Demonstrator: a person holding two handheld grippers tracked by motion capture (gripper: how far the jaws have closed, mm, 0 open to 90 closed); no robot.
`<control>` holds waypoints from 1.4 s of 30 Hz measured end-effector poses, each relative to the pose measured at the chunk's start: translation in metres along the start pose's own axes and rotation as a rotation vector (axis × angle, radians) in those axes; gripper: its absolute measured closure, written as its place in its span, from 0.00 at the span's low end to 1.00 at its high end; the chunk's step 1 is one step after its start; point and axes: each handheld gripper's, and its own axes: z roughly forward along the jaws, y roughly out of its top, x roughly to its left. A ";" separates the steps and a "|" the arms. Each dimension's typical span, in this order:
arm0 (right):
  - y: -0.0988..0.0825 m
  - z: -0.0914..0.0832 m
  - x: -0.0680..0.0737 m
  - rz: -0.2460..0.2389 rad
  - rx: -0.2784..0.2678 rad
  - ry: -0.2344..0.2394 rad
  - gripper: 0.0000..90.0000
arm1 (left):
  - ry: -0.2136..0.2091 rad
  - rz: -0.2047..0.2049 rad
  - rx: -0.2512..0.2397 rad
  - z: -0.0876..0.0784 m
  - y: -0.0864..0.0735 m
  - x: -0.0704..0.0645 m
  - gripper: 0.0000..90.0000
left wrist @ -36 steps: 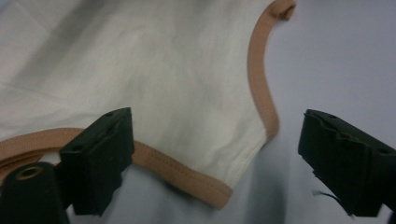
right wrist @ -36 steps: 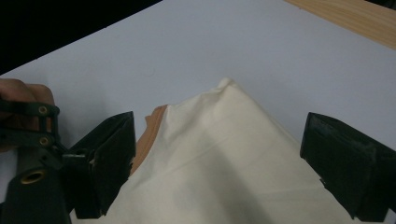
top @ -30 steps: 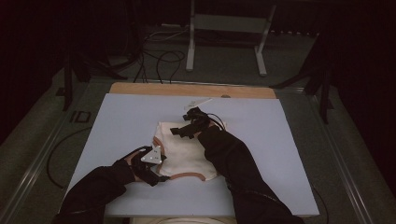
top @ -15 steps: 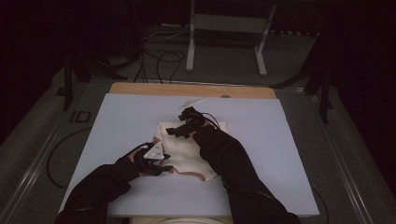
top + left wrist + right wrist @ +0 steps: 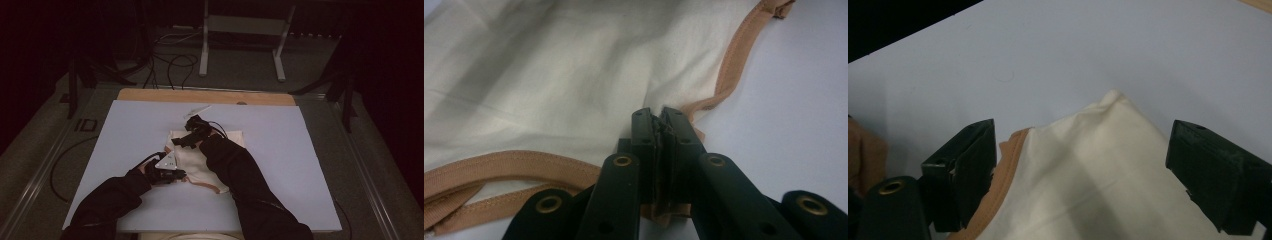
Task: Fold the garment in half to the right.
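Note:
A cream cloth with a tan bound edge lies on the pale blue board. My left gripper sits at the cloth's near left edge. In the left gripper view its jaws have just been closing and now stand together, pinching the cloth's edge where the tan binding runs under them. My right gripper hovers at the cloth's far left corner. In the right gripper view it stands wide open, with the raised cloth corner between its fingers and untouched.
A bare wooden strip borders the board's far side, and a small white scrap lies just in front of it. Beyond the table are a metal frame and loose cables on the floor. Both dark sleeves cross the board's near half.
The left gripper's jaws closed onto the cloth's near edge. The right gripper shifted left and lower, toward the cloth's far left corner, and the cloth now lies flatter.

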 end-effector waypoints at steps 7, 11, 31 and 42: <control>0.011 0.015 0.000 0.023 0.018 -0.061 0.14 | -0.003 -0.005 0.001 0.000 0.000 0.001 0.97; 0.015 0.028 -0.002 0.040 0.038 -0.080 0.18 | -0.002 -0.007 -0.003 0.000 0.000 0.000 0.97; 0.019 0.067 0.001 0.037 0.141 -0.235 0.61 | -0.001 -0.005 -0.002 -0.001 -0.001 0.000 0.97; 0.021 0.067 -0.001 -0.008 0.154 -0.253 0.97 | -0.001 -0.017 -0.004 0.000 0.000 0.000 0.97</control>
